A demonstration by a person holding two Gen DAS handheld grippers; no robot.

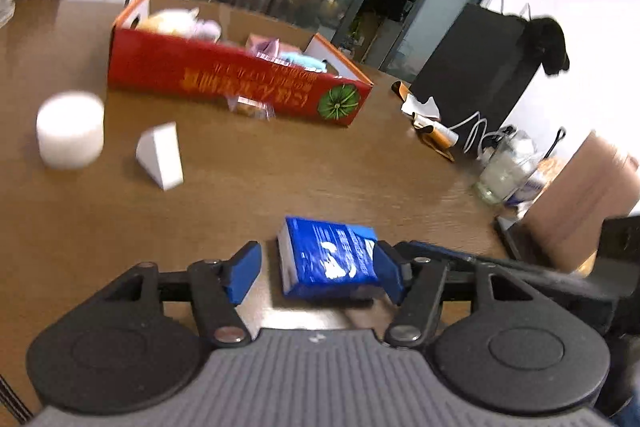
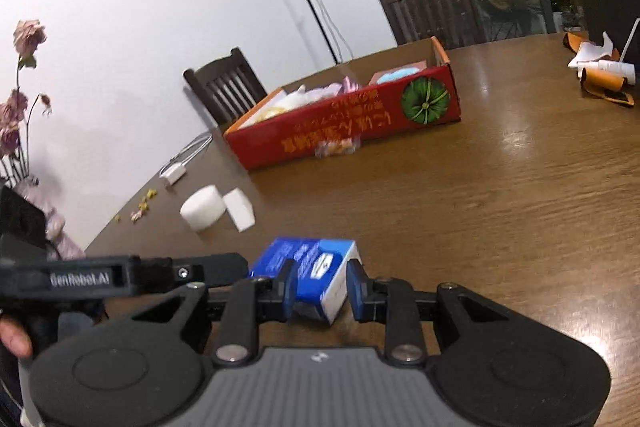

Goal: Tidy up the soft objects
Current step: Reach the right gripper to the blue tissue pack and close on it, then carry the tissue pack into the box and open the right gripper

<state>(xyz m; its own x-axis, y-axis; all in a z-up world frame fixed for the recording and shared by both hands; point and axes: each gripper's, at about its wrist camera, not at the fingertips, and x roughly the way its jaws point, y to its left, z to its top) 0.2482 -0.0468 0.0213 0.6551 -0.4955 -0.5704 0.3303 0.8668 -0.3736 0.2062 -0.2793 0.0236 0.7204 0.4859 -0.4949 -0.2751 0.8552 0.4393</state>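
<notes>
Blue tissue pack [image 1: 329,255] lies on the wooden table [image 1: 360,163] between our two grippers; our left gripper [image 1: 316,269] stands open around it. Our right gripper [image 2: 322,285] looks clamped on it; the red box [image 1: 224,79] sits well beyond.

The table [image 2: 500,187] is brown wood with a visible grain and a smooth sheen that catches pale reflections toward its far right edge. The red box [image 2: 344,131] near the far edge looks like printed cardboard, faintly glossy outside and plain brown inside. The blue tissue pack [image 1: 330,259] at the near edge has a shiny plastic film wrap. The white cylinder [image 1: 70,131] and the white wedge [image 1: 160,155] toward the left edge look matt and foam-like. The left gripper [image 1: 316,267] is matt black plastic with blue pads and bright metal pins; the right gripper [image 2: 320,291] looks the same. A jar [image 1: 498,179] at the right edge is clear glass.
</notes>
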